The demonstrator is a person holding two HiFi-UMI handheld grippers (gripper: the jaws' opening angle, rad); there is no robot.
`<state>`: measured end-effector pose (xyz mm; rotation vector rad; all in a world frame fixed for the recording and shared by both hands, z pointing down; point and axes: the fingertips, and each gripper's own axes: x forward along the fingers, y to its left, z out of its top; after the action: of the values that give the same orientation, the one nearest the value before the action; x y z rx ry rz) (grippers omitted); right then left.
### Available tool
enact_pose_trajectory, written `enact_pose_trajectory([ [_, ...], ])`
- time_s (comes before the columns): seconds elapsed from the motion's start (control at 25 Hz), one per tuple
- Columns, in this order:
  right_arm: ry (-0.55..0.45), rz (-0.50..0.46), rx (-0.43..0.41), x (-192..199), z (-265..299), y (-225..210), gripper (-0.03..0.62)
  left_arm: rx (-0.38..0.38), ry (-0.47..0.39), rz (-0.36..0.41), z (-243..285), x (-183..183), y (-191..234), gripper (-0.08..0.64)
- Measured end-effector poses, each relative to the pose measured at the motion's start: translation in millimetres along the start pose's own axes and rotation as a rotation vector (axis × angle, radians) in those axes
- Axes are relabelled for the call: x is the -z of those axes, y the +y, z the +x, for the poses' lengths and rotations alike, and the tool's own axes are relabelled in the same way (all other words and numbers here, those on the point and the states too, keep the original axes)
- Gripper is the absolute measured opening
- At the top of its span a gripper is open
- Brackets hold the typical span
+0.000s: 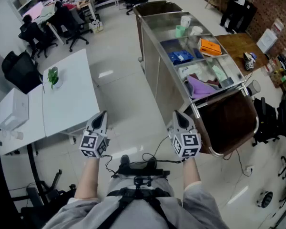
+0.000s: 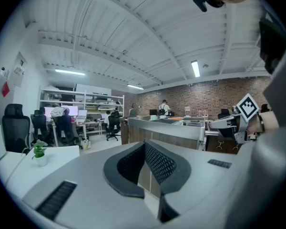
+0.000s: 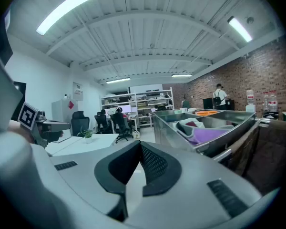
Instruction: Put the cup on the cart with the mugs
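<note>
A long steel cart (image 1: 151, 24) runs up the right of the head view. Its far tray holds a green mug (image 1: 180, 31), a white mug (image 1: 196, 30) and a white cup (image 1: 185, 20). My left gripper (image 1: 103, 114) and right gripper (image 1: 177, 114) are held side by side over the floor, well short of those mugs. Both point forward, shut and with nothing in them. In the left gripper view the left gripper (image 2: 144, 144) has its jaws together, with the cart (image 2: 167, 128) ahead. The right gripper (image 3: 139, 145) looks the same, beside the cart's near end (image 3: 219, 128).
The cart's nearer trays hold a blue packet (image 1: 181, 56), an orange thing (image 1: 210, 46) and a purple cloth (image 1: 200, 87). A white table (image 1: 69, 97) with a small plant (image 1: 53, 76) stands left. A black chair (image 1: 20, 70) and seated people are farther left. A wooden table (image 1: 238, 43) stands beyond the cart.
</note>
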<state>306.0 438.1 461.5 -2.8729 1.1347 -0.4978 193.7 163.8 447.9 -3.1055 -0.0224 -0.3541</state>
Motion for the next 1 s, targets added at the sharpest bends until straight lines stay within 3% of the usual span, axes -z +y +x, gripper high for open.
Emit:
enact_pose_trajectory([
  [0.28,0.016,-0.036,-0.154,10.2,43.9,54.4,0.008,-0.133,0.011,-0.034,-41.3,23.0,47.8,0.002],
  [0.64,0.04,-0.131,-0.444,17.0,97.2,212.6,0.008,-0.39,0.0,-0.087,-153.2,45.5,143.4,0.002],
  [1.0,0.068,-0.201,-0.619,28.4,117.1,372.2,0.008,-0.528,0.0,-0.139,-254.1,72.5,227.1,0.002],
])
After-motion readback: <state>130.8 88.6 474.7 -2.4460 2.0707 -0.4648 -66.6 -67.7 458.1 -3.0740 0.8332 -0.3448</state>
